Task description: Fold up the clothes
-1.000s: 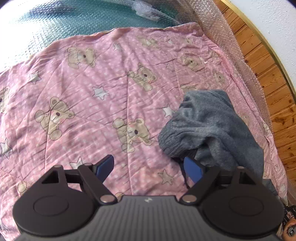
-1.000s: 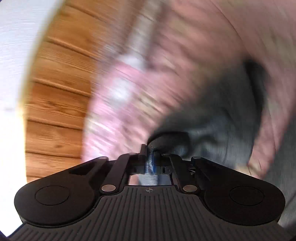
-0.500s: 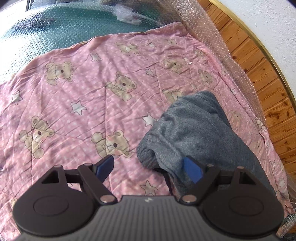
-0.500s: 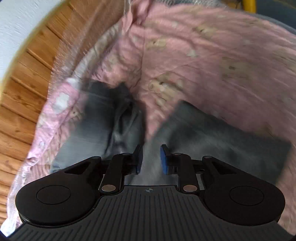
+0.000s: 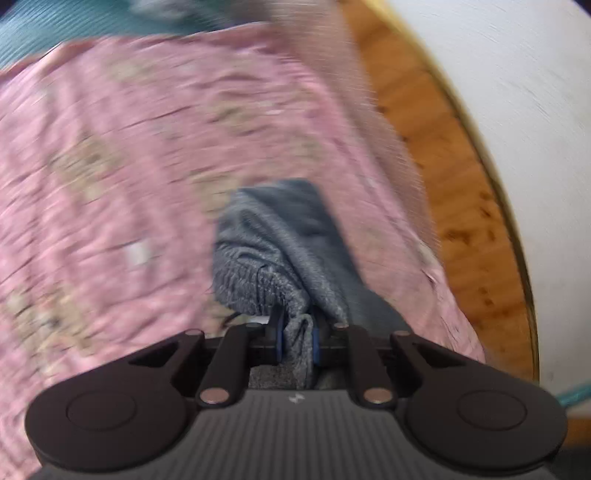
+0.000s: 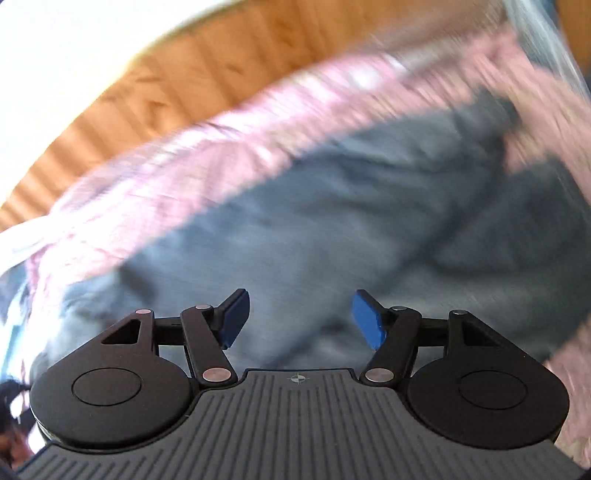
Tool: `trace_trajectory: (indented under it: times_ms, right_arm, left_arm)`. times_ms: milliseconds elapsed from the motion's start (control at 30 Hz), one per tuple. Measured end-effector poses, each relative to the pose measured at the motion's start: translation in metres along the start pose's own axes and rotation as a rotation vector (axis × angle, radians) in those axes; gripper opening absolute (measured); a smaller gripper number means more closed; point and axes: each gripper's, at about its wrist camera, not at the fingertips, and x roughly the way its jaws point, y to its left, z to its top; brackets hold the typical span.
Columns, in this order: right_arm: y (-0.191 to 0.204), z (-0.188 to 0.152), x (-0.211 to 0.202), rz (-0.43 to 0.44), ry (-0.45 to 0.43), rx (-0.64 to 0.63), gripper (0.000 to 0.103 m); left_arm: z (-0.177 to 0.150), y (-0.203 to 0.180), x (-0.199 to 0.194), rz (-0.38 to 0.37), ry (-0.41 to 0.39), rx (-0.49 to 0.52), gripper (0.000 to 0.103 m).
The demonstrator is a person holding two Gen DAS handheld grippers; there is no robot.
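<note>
- The left claw [image 5: 295, 341] points forward and down at the bed; its jaws have just been closing and now stand nearly together, pinching a bunched fold of the grey garment [image 5: 280, 240] between the blue pads [image 5: 277, 338].
- From that pinch the grey garment runs away from the left claw in a narrow heap, its ribbed hem just beyond the fingertips, lying toward the bed's right edge.
- The right claw [image 6: 301, 319] tilts down over a broad spread of the same grey garment [image 6: 369, 206]; its jaws have just been opening and stand wide apart, the blue pads [image 6: 365, 319] clear of the cloth, gripping nothing.
- Under the garment lies a pink bedspread [image 5: 110, 166] with pale printed figures, blurred in both views.
- Along the bed's right edge runs a wooden floor [image 5: 436, 147], then a white wall [image 5: 517, 92]; a teal surface [image 5: 55, 29] shows past the far edge.
</note>
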Motion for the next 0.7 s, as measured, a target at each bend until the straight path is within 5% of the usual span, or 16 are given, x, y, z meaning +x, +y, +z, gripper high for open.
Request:
trace_trajectory:
  times_ms: [133, 200, 300, 367, 400, 500, 700]
  right_arm:
    - [0.041, 0.019, -0.038, 0.033, -0.148, -0.041, 0.075]
    - [0.055, 0.029, -0.042, 0.043, -0.149, -0.062, 0.075]
    - [0.08, 0.036, -0.036, 0.055, -0.081, -0.152, 0.075]
    - [0.1, 0.03, -0.027, 0.074, -0.024, -0.248, 0.078]
    - [0.106, 0.025, -0.021, 0.07, -0.002, -0.289, 0.08]
    - [0.11, 0.006, -0.006, -0.013, 0.025, -0.323, 0.08]
    - [0.051, -0.005, 0.013, -0.121, 0.1, -0.104, 0.08]
  left_arm:
    - [-0.075, -0.119, 0.029, -0.321, 0.209, 0.569, 0.015]
    - [-0.119, -0.119, 0.045, -0.274, 0.34, 0.678, 0.015]
    - [-0.138, -0.089, 0.026, -0.241, 0.345, 0.622, 0.028]
    - [-0.134, -0.071, 0.002, -0.24, 0.288, 0.566, 0.064]
    - [-0.132, -0.063, -0.009, -0.233, 0.255, 0.548, 0.069]
    - [-0.114, -0.056, -0.023, -0.205, 0.196, 0.523, 0.075]
    - [-0.085, -0.094, 0.018, -0.188, 0.168, 0.566, 0.084]
